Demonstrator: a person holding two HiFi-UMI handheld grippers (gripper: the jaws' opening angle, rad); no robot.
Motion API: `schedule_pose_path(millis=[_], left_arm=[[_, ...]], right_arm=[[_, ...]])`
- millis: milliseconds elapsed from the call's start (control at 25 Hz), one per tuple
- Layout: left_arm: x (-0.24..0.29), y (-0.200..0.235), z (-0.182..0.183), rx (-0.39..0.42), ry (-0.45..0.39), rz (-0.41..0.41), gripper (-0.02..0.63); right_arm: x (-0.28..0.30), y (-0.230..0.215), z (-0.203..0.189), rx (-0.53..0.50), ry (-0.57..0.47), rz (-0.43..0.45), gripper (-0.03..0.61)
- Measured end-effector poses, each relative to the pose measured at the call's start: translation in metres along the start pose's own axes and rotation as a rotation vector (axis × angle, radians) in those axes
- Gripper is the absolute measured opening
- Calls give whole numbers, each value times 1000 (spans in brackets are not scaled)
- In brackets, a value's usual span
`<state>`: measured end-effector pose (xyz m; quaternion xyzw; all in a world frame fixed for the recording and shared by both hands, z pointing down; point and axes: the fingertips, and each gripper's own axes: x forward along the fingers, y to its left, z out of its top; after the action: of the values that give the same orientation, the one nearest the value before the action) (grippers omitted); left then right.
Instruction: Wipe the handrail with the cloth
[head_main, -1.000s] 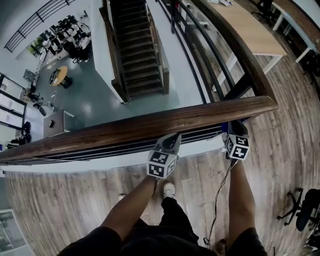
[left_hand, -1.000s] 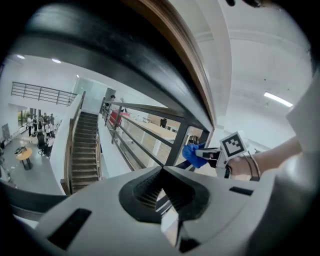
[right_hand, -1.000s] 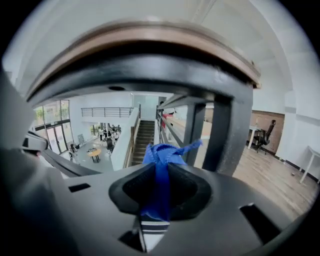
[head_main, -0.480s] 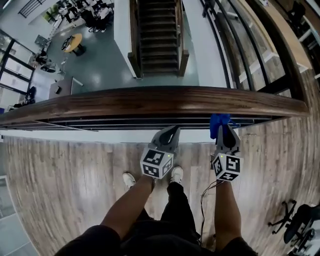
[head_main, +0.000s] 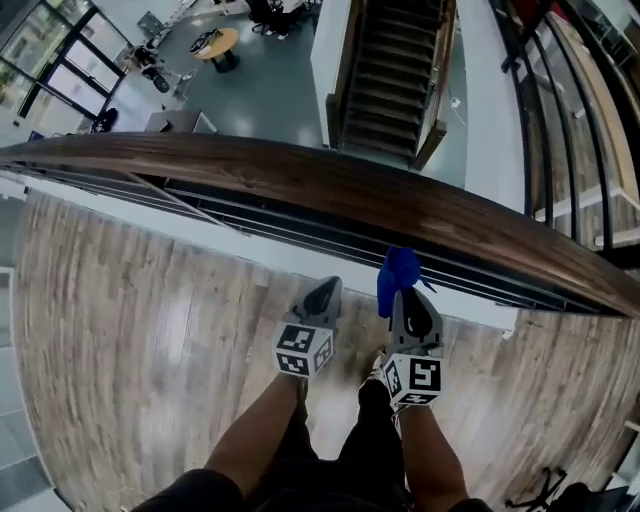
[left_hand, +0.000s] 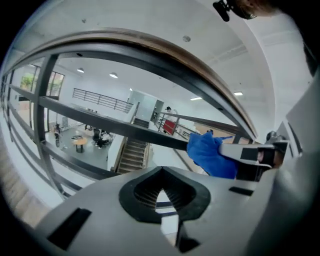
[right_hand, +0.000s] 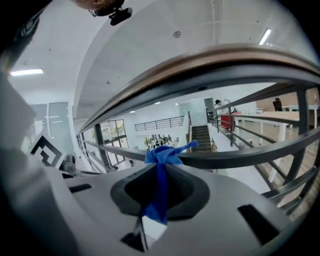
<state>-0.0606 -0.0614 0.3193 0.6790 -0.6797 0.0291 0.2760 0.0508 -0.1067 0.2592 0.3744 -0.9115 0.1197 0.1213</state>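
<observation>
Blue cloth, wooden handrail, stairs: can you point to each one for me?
blue cloth (head_main: 398, 275), head view, on its bunched-up middle.
wooden handrail (head_main: 330, 185), head view, on the top of the rail's middle stretch.
stairs (head_main: 392, 70), head view, on the dark steps in the middle of the flight.

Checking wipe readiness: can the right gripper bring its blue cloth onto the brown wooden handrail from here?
Probably yes. The right gripper, shut on the blue cloth, sits just below the brown wooden handrail on its near side; nothing shows between them, so raising it should do.
</observation>
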Motion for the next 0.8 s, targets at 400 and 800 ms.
schedule_pose_path(millis=[400,800], left_arm=[[-73,244,-15,-10,-43,215,5],[-121,435,6,18,-57,321,5]], right_arm=[[150,199,-77,-61,73,194,64],[306,382,-95,-96,67,242,64]])
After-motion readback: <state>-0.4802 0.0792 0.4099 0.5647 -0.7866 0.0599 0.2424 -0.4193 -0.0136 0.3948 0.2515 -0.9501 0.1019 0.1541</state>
